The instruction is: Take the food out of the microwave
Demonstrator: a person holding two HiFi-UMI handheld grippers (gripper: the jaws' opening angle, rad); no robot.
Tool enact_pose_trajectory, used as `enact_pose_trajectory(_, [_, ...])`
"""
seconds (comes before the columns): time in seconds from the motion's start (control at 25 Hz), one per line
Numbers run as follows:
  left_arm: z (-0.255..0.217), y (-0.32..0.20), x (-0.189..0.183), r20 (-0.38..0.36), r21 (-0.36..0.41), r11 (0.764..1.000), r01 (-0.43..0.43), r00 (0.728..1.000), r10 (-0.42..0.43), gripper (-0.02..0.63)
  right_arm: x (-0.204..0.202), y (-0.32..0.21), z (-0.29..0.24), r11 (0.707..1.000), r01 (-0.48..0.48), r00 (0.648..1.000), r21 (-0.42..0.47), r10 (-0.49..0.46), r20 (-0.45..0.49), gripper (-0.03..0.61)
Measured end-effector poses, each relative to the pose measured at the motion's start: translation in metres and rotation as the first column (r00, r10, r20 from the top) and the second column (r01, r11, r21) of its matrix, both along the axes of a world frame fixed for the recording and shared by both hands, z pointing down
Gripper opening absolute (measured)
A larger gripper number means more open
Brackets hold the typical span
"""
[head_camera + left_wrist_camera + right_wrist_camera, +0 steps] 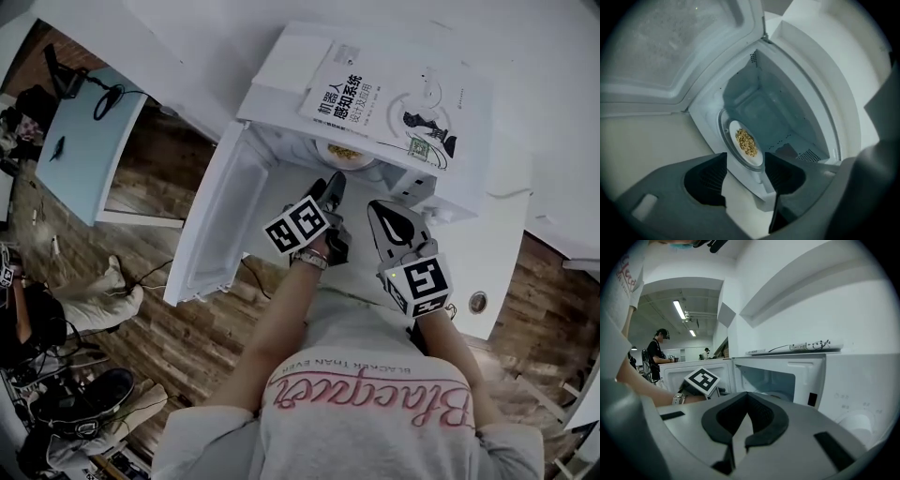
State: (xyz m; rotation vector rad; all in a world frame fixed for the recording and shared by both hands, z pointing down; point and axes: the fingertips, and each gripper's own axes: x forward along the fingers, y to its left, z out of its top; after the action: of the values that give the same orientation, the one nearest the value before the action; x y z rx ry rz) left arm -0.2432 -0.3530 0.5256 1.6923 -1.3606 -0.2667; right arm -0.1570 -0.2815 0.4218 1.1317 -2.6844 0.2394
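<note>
Inside the open microwave (279, 86), on its glass turntable, we see the plate (746, 143) of yellowish food, set well back from the doorway. Our left claw (745, 164) hangs just before the opening with its jaws wide apart and nothing gripped, the plate showing beyond the gap. Our right claw (740, 425) sits beside it, jaws closed together and empty. A book (394, 98) lies on the microwave's top.

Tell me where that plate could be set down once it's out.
The counter right of the microwave is bare, apart from a round cap near its front. On top, the book leaves only a strip on its left. The oven's mouth is crowded: the left claw and right claw sit before the plate.
</note>
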Motion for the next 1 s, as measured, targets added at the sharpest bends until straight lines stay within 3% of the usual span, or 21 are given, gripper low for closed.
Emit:
enact_pose_trajectory(0.16, [0.021, -0.013, -0.003, -0.068, -0.084, 0.996, 0.023, 0.997, -0.029, 0.276, 0.001, -0.004, 0.006, 0.999, -0.034, 0.999, -0.016, 0.033, -0.027, 0.009])
enact_pose_trajectory(0.4, [0.040, -0.031, -0.004, -0.208, -0.156, 0.987, 0.048, 0.975, -0.081, 0.278, -0.002, -0.007, 0.016, 0.998, -0.059, 0.996, -0.037, 0.057, -0.066, 0.010])
enact_pose_trajectory(0.64, [0.055, -0.038, -0.007, -0.265, -0.211, 0.975, 0.074, 0.955, -0.130, 0.278, -0.006, -0.008, 0.021, 0.997, -0.070, 0.993, -0.045, 0.065, -0.093, 0.009])
enact_pose_trajectory(1.0, [0.059, -0.038, -0.008, -0.327, -0.234, 0.968, 0.088, 0.931, -0.163, 0.276, -0.001, -0.005, 0.022, 0.996, -0.081, 0.989, -0.045, 0.075, -0.124, 0.010])
